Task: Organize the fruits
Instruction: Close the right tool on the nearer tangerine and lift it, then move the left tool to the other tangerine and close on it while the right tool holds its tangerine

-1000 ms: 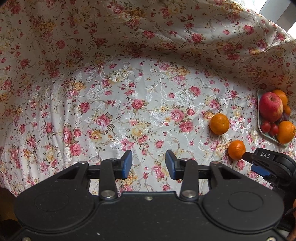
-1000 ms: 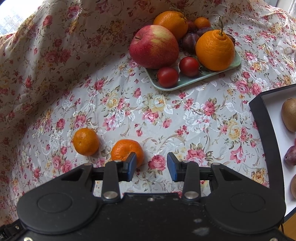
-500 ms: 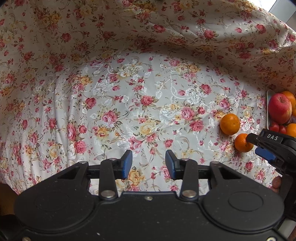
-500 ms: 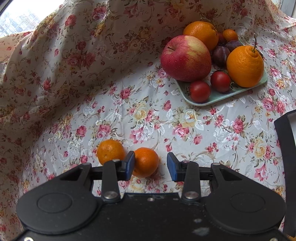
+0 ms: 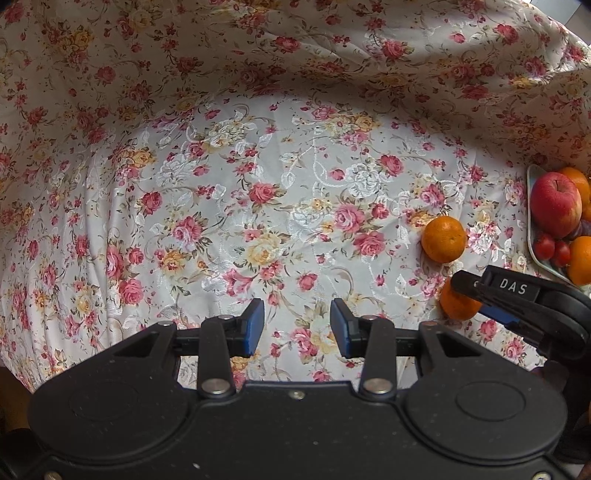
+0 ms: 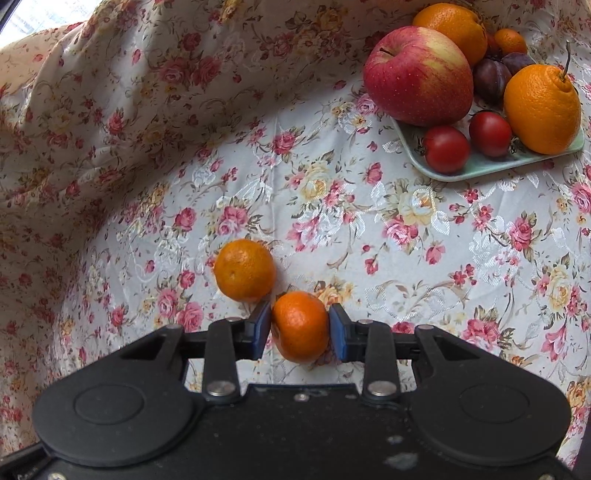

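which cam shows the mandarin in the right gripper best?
Right wrist view: the mandarin sits whole and centred in the closing right gripper, blue pads at both sides. Left wrist view shows it only partly, at the frame's right, under that gripper's finger.

A floral tablecloth [image 6: 369, 229], pale and satiny with pink roses, yellow blooms and woven white leaf outlines, covers the whole surface. Toward the back it rises in loose, creased folds [image 5: 295, 55]. A bright window strip [image 6: 22, 18] shows at the upper left corner
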A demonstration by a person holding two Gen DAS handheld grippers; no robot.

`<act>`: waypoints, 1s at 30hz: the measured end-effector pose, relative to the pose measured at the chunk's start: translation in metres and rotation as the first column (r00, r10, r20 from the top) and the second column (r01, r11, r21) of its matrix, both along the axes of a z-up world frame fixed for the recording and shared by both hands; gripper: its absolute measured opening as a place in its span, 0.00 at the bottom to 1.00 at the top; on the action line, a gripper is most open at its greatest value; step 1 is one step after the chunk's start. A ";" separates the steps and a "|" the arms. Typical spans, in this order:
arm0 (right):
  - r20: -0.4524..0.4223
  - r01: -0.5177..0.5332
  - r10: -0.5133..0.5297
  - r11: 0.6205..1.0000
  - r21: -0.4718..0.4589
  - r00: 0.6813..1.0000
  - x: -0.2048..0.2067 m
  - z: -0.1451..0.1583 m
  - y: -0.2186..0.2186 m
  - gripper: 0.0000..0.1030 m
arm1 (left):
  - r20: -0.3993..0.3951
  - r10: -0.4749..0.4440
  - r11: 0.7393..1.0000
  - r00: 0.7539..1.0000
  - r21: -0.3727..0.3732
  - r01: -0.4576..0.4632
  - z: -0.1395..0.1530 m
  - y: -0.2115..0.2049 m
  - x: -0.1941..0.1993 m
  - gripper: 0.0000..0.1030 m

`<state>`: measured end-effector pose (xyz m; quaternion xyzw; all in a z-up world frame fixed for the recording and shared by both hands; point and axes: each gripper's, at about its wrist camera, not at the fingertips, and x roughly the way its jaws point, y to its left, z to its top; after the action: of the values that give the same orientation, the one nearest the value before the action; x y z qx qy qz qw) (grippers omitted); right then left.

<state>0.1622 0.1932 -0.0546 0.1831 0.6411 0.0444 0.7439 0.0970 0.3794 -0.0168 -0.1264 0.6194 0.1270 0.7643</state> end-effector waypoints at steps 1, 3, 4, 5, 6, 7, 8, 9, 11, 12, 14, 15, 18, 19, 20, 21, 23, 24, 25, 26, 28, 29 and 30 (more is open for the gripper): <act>-0.013 -0.012 0.012 1.000 0.007 1.000 -0.003 0.001 0.000 0.33 | 0.000 0.002 1.000 1.000 -0.004 -0.002 0.000 -0.002 0.001 0.48; -0.036 -0.026 0.027 1.000 0.015 0.999 -0.008 0.003 -0.003 0.33 | 0.000 0.006 1.000 1.000 -0.015 -0.006 0.000 -0.008 0.004 0.48; -0.051 -0.033 0.034 0.999 0.017 0.998 -0.013 0.005 -0.006 0.33 | 0.001 0.006 1.000 1.000 -0.020 -0.006 0.000 -0.010 0.006 0.48; -0.062 -0.036 0.037 0.999 0.018 0.997 -0.016 0.006 -0.009 0.32 | 0.002 0.006 1.000 1.000 -0.024 -0.006 0.001 -0.013 0.007 0.48; -0.074 -0.039 0.040 0.999 0.014 0.996 -0.019 0.006 -0.012 0.31 | 0.004 0.004 1.000 1.000 -0.028 -0.004 0.001 -0.017 0.009 0.48; -0.089 -0.045 0.045 0.999 0.008 0.995 -0.023 0.006 -0.016 0.31 | 0.006 0.002 1.000 1.000 -0.030 -0.001 0.002 -0.020 0.011 0.48; -0.101 -0.049 0.048 0.999 -0.001 0.994 -0.026 0.006 -0.020 0.30 | 0.007 -0.001 1.000 1.000 -0.031 0.002 0.002 -0.024 0.012 0.48; -0.106 -0.051 0.051 0.999 -0.001 0.993 -0.029 0.007 -0.024 0.29 | 0.008 -0.004 0.999 1.000 -0.033 0.004 0.003 -0.027 0.014 0.48; -0.113 -0.047 0.047 0.999 0.003 0.993 -0.033 0.009 -0.033 0.29 | 0.010 -0.009 0.999 1.000 -0.043 0.009 0.004 -0.034 0.017 0.48; -0.112 -0.042 0.042 0.999 0.002 0.993 -0.034 0.011 -0.037 0.29 | 0.011 -0.010 0.999 1.000 -0.049 0.011 0.005 -0.037 0.018 0.48; -0.097 -0.037 0.036 0.999 -0.010 0.995 -0.035 0.014 -0.043 0.30 | 0.016 -0.013 0.998 1.000 -0.058 0.014 0.006 -0.043 0.021 0.48; -0.085 -0.039 0.038 0.999 -0.018 0.996 -0.036 0.016 -0.044 0.31 | 0.020 -0.014 0.998 1.000 -0.063 0.015 0.007 -0.046 0.021 0.48; -0.033 -0.059 0.057 0.997 -0.047 0.998 -0.036 0.021 -0.044 0.31 | 0.027 -0.025 0.997 0.999 -0.071 0.026 0.007 -0.053 0.024 0.48; -0.008 -0.072 0.072 0.995 -0.062 0.997 -0.035 0.023 -0.041 0.31 | 0.029 -0.027 0.997 0.999 -0.072 0.029 0.007 -0.054 0.025 0.48; 0.010 -0.086 0.086 0.994 -0.074 0.996 -0.035 0.024 -0.039 0.32 | 0.028 -0.026 0.997 0.999 -0.074 0.028 0.006 -0.055 0.025 0.48; 0.024 -0.097 0.099 0.992 -0.079 0.995 -0.034 0.025 -0.037 0.32 | 0.029 -0.019 0.997 0.999 -0.076 0.021 0.007 -0.054 0.026 0.48; 0.040 -0.112 0.114 0.991 -0.068 0.993 -0.032 0.023 -0.031 0.32 | 0.032 -0.004 0.996 0.999 -0.084 0.007 0.007 -0.052 0.025 0.48; 0.038 -0.110 0.113 0.992 -0.055 0.993 -0.031 0.022 -0.030 0.32 | 0.034 0.003 0.996 0.999 -0.088 0.000 0.007 -0.050 0.025 0.48; 0.032 -0.106 0.107 0.993 -0.043 0.994 -0.030 0.021 -0.029 0.32 | 0.036 0.009 0.996 0.999 -0.088 -0.005 0.007 -0.049 0.025 0.48; 0.021 -0.100 0.101 0.995 -0.031 0.995 -0.028 0.018 -0.025 0.32 | 0.034 0.017 0.996 0.999 -0.085 -0.014 0.007 -0.047 0.024 0.48; 0.015 -0.098 0.099 0.995 -0.029 0.995 -0.027 0.015 -0.021 0.32 | 0.030 0.035 0.996 0.999 -0.083 -0.032 0.005 -0.043 0.024 0.48; 0.019 -0.097 0.098 0.995 -0.032 0.995 -0.026 0.014 -0.019 0.32 | 0.027 0.040 0.996 0.999 -0.085 -0.038 0.004 -0.041 0.024 0.48; 0.022 -0.096 0.097 0.995 -0.037 0.995 -0.025 0.014 -0.017 0.33 | 0.023 0.043 0.995 0.999 -0.088 -0.041 0.003 -0.039 0.024 0.48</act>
<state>0.1370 0.1758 -0.0403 0.1380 0.6410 0.0708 0.7517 0.1212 0.3400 -0.0141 -0.1742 0.6118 0.1144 0.7630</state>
